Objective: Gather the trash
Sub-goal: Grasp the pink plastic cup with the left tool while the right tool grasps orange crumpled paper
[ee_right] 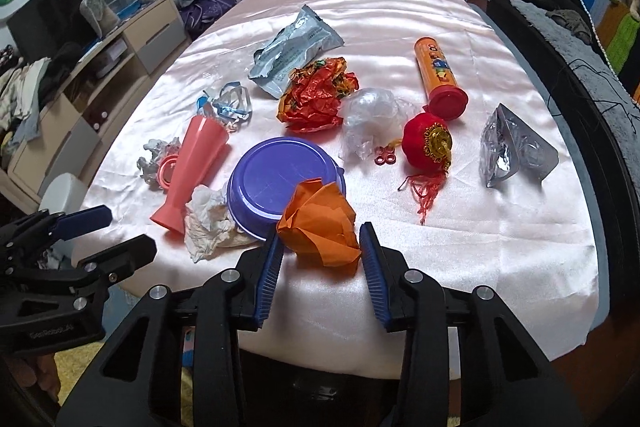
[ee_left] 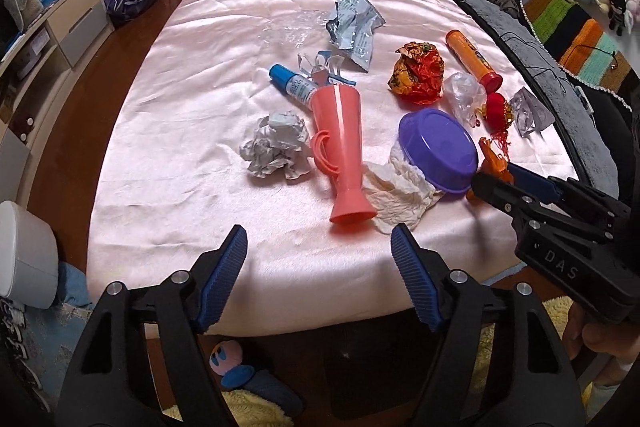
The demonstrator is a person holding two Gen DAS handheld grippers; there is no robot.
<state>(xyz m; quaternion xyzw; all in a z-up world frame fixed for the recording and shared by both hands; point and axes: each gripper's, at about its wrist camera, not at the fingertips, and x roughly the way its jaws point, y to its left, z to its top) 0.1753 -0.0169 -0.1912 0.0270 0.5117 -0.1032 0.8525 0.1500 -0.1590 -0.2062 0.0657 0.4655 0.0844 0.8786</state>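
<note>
Flanking an orange paper wad (ee_right: pixel 318 225) without clearly pinching it, the right gripper (ee_right: pixel 322 259) stands half-spread near the table (ee_right: pixel 500 247) edge, the left gripper (ee_left: pixel 318 263) gapes wide at nine o'clock, a purple bowl (ee_right: pixel 282 181) lies beyond at eleven o'clock.

Open left claw (ee_left: pixel 319 273) over littered table (ee_left: pixel 200 131)

table (ee_right: pixel 500 267) near edge: crumpled paper (ee_right: pixel 320 227) against bowl (ee_right: pixel 280 183) | tissue (ee_right: pixel 208 223) left of bowl | cup (ee_right: pixel 192 167) lying left of tissue | tube (ee_right: pixel 440 79) toward right edge, behind lantern ornament (ee_right: pixel 428 143)
</note>
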